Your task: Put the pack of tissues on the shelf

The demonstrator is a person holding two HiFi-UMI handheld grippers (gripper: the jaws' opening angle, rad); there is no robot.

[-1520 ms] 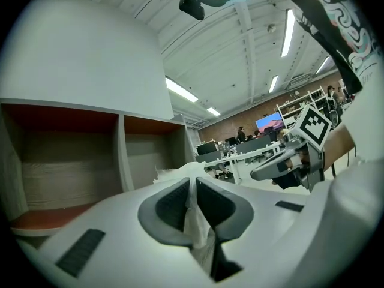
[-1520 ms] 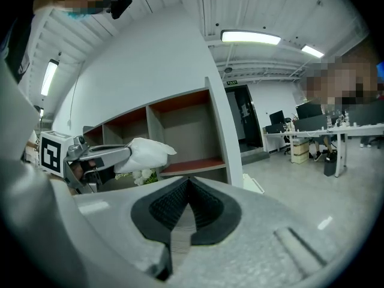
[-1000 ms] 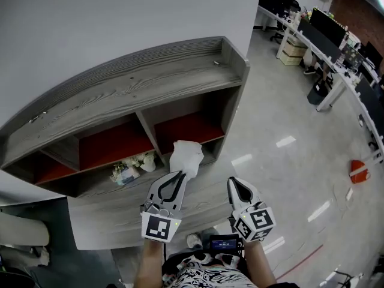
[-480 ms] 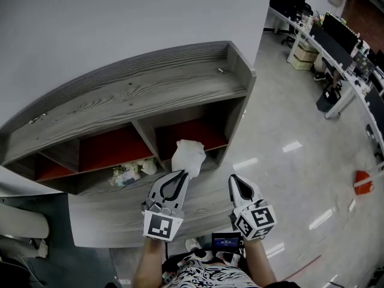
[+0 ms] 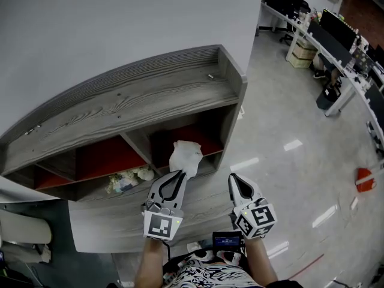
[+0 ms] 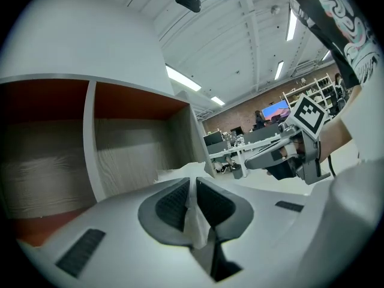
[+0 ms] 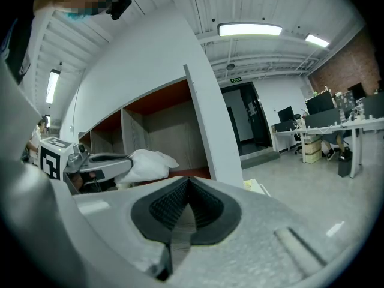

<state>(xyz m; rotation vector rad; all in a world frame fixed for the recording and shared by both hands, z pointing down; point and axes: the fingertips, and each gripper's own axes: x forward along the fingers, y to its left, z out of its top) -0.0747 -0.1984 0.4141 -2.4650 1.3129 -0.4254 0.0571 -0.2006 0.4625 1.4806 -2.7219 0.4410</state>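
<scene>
A white pack of tissues (image 5: 185, 156) hangs from my left gripper (image 5: 177, 178), which is shut on its wrapper; in the left gripper view the white film (image 6: 195, 216) is pinched between the pads. The pack (image 7: 147, 162) is held in front of the right-hand red-backed compartment (image 5: 180, 138) of the grey wooden shelf (image 5: 138, 95). My right gripper (image 5: 236, 185) is shut and empty, level with the left one and a little to its right, over the shelf's lower ledge (image 5: 198, 203).
A bunch of pale artificial flowers and a small packet (image 5: 126, 179) lie on the ledge left of the pack. A white wall stands behind the shelf. Glossy floor lies to the right, with office desks and monitors (image 5: 336, 35) farther off.
The view has shifted slightly, so the shelf sits a bit more to the left. Both grippers and the held pack keep nearly the same place.
</scene>
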